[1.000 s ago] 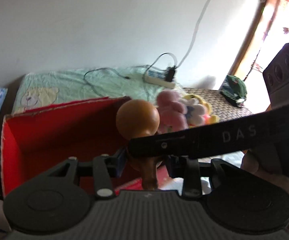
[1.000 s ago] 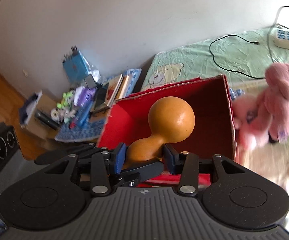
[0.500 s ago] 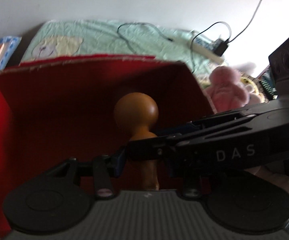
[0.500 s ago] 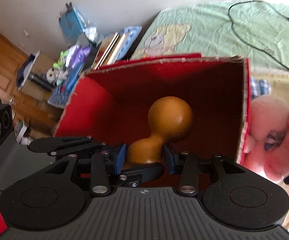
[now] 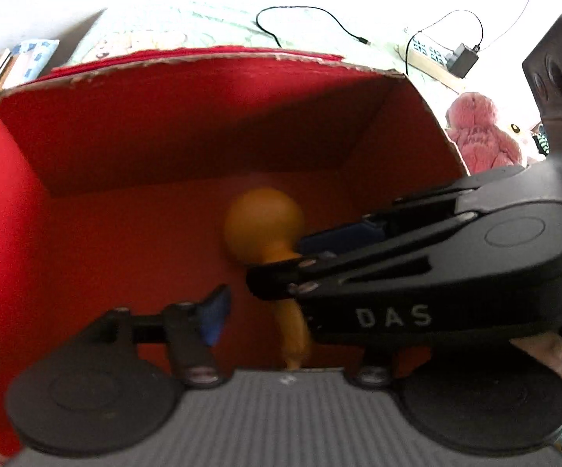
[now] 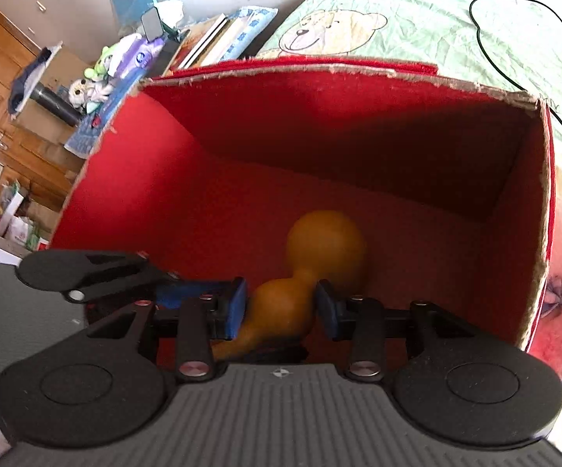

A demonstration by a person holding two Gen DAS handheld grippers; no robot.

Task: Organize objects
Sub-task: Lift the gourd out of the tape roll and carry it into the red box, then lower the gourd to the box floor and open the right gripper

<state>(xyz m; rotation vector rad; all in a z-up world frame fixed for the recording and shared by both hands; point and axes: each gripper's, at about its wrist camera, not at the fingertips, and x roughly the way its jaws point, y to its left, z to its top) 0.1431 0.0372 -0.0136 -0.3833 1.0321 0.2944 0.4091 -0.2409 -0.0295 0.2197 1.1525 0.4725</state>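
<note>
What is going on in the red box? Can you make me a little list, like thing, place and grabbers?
thing: orange gourd, blurred
place: inside the red cardboard box; whether it touches the floor is unclear
right gripper: jaws on either side of the gourd's lower bulb; grip unclear
left gripper: jaws open, wide of the gourd's stem
outside the box: pink plush toy, beside the right wall

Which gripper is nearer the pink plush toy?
Right. The right gripper is at the red box's plush-side wall by the pink plush toy; the left gripper sits farther across.
</note>
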